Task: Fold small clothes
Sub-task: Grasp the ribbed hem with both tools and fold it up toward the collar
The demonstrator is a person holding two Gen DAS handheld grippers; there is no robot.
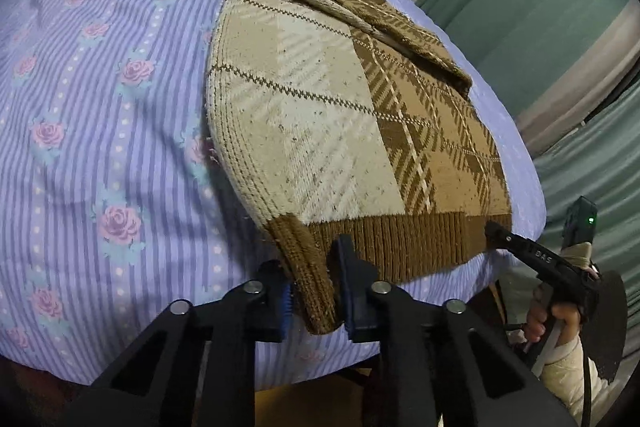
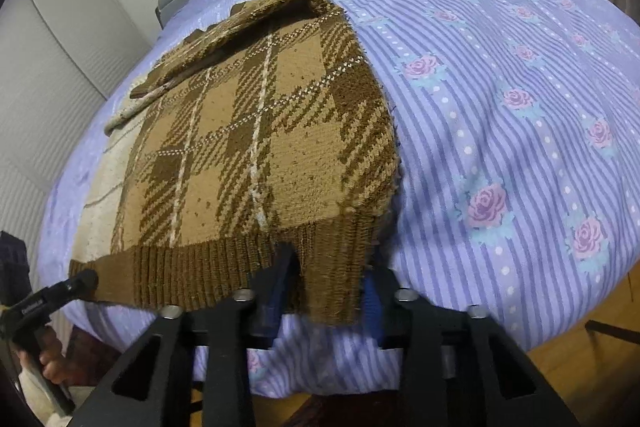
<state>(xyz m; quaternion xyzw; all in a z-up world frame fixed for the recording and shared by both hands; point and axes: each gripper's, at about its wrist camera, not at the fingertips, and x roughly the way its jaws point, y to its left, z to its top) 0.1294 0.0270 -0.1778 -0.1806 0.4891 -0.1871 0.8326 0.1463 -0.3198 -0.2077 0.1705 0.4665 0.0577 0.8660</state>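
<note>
Plaid knit sweater [image 1: 340, 115] spread flat on bed, over striped floral sheet [image 1: 100, 107]; sleeve folded across upper part; ribbed brown hem [image 1: 408, 243] at near bed edge. Left claw [image 1: 316, 303] clamped on left hem corner; right claw [image 2: 328, 291] clamped on right hem corner; fabric pinched between pads of each.

Brown-cream plaid sweater [image 1: 360, 115], lilac rose-striped bedspread [image 1: 100, 87]
</note>
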